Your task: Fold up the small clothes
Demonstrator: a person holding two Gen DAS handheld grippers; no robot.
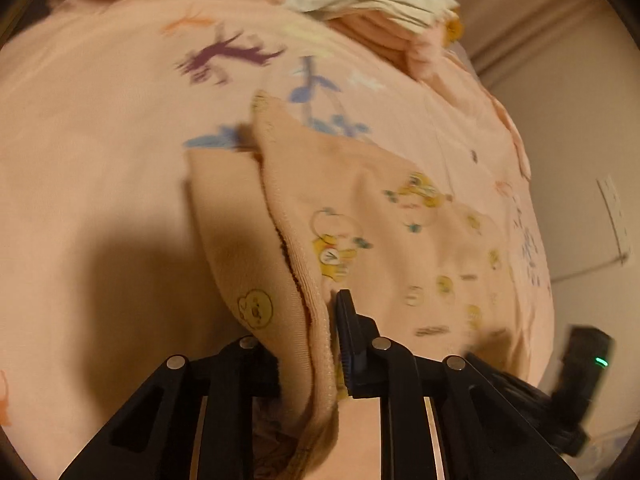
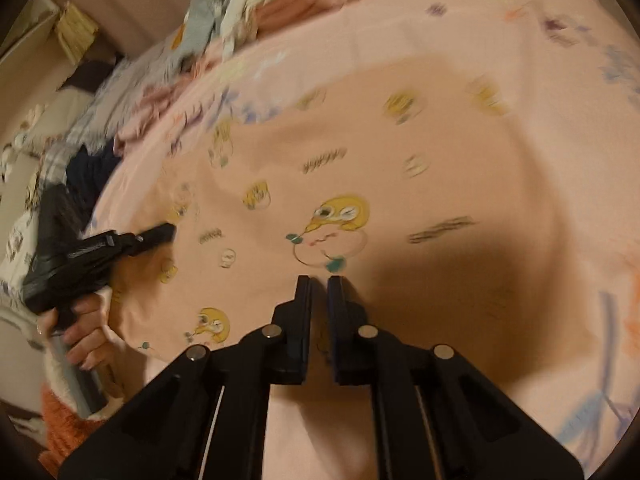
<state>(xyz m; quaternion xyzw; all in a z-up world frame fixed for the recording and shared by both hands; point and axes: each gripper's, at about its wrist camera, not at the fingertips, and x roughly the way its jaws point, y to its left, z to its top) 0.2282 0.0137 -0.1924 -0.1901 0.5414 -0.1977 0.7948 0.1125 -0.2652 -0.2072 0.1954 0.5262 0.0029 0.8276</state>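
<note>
The left hand-held gripper (image 1: pixel 320 340) is pinched tight on the ribbed edge of the small peach top (image 1: pixel 360 232) with yellow ducks on it, and that edge is lifted up; the right hand-held gripper (image 2: pixel 319 300) is almost closed, with a thin bit of the same top between its fingers; the top lies spread on the pink bed sheet (image 1: pixel 100 120); a heap of other clothes (image 2: pixel 224 20) sits well apart at the far side of the bed.
</note>
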